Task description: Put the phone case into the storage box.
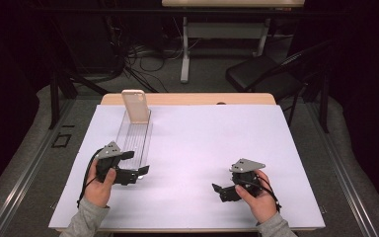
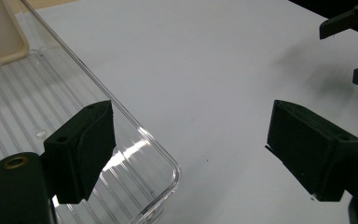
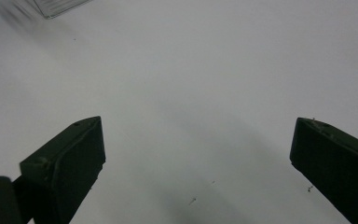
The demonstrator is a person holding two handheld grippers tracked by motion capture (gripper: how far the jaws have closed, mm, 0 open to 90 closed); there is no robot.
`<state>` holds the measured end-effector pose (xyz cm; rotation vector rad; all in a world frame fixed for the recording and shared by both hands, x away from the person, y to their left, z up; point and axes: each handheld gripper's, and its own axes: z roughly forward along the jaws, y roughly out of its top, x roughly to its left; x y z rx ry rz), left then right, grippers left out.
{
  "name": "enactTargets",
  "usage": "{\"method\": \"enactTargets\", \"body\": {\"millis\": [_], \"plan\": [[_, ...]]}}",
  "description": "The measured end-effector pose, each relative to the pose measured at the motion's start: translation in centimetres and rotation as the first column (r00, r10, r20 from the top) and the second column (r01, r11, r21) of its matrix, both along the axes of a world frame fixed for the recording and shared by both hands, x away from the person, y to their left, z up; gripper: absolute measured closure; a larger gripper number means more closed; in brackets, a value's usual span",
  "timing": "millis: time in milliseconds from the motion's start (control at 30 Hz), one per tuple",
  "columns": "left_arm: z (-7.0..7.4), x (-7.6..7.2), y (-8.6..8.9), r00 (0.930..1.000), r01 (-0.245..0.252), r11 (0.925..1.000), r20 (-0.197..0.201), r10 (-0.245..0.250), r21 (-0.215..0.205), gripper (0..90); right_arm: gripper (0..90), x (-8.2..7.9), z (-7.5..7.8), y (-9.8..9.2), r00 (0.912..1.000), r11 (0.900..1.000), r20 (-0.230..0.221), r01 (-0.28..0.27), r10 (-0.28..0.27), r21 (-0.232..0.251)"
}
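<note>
The left hand-held gripper (image 1: 139, 164) hovers wide open at the near end of the clear plastic tray (image 1: 137, 136) on the desk (image 1: 202, 148); it should straddle the tray's rim squarely before closing. The right hand-held gripper (image 1: 217, 190) rests open, well apart. The high view adds a beige phone case (image 1: 135, 105) standing at the tray's far end; the left gripper view reveals the ribbed floor.

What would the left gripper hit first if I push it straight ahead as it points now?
Probably the clear tray: the open left gripper straddles its near corner, one jaw over the tray, the other over the white table cover. Height above the wall is unclear.
</note>
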<state>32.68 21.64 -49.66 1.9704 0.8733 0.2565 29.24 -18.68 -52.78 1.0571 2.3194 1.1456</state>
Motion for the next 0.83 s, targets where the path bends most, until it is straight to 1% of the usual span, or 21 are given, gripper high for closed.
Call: {"method": "enactTargets", "body": {"millis": [667,833], "plan": [[-0.09,0.03,-0.12,1.0,0.003,1.0,-0.001,-0.003,-0.002,15.1,3.4,0.15,-0.46,0.0,0.9999,1.0,-0.013,0.0,0.0,-0.006],[-0.1,0.07,-0.1,1.0,0.004,1.0,0.0,-0.004,0.004,15.1,3.4,0.22,-0.59,-0.02,0.9998,1.0,-0.017,0.002,-0.002,-0.006]]}}
